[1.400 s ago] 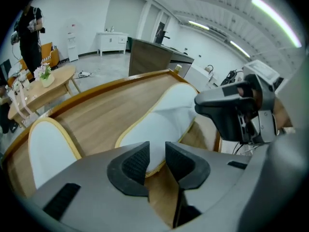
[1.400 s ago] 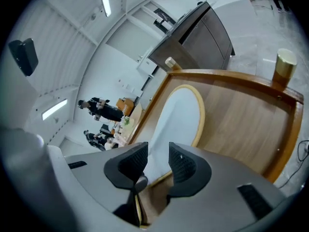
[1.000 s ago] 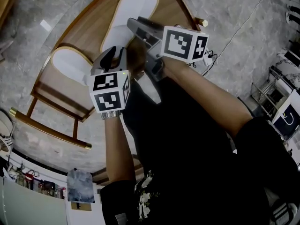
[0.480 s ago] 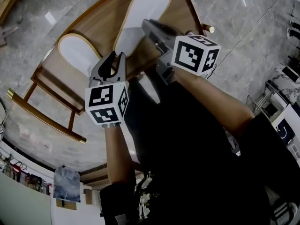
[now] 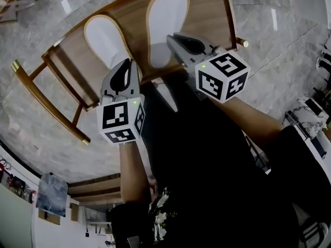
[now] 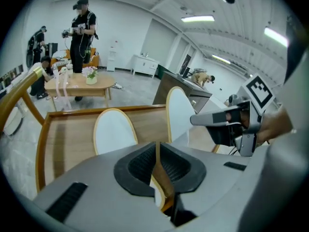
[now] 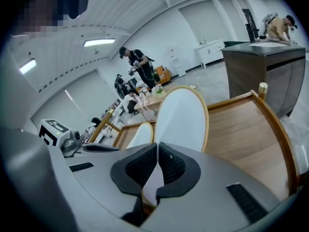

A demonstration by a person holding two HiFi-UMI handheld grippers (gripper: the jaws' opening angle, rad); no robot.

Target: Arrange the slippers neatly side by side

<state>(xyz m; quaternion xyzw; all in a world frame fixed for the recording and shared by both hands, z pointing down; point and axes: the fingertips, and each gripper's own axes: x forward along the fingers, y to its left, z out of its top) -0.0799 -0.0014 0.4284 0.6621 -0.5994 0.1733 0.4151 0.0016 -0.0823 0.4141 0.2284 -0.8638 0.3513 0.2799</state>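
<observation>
White with a tan edge band is seen on the left oval slipper (image 5: 106, 37), and the same pairing is matched on the longer right oval slipper (image 5: 166, 22). Warm brown grain is shown across the railed wooden table (image 5: 207, 9), with gold on its rail-end cap (image 5: 15, 65). Grey veining is carried by the polished stone floor (image 5: 289, 50). The pale grey left gripper (image 5: 125, 63) and right gripper (image 5: 173, 36) are fitted with black pads and white cubes printed in black squares.

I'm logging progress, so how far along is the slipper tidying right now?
Done, mostly: left slipper and right slipper lie side by side on the wooden table, tips slightly uneven. In hand: nothing; left gripper and right gripper have just been closing, empty. Remaining: perhaps a small evening-up nudge.
</observation>
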